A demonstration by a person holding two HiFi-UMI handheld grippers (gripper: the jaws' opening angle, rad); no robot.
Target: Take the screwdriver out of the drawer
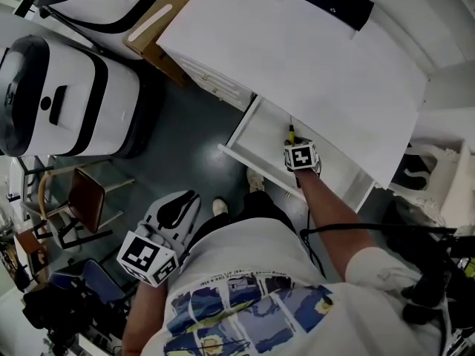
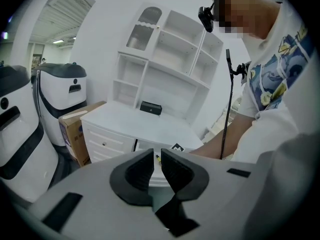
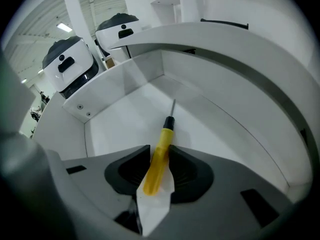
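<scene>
Right tool (image 3: 159, 152) clamps the screwdriver (image 3: 161, 146) handle inside the drawer (image 3: 120, 121); left tool (image 2: 156, 158) apparently shut.

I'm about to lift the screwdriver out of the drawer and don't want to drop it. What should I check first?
1. Right gripper jaws closed on the screwdriver's yellow handle, not its shaft: ok.
2. Shaft clear of the drawer walls: ok.
3. Screwdriver already off the drawer floor: cannot tell.
4. Desk top overhang clear of the lift path: cannot tell.
5. Left gripper empty and away from the drawer: ok.
</scene>
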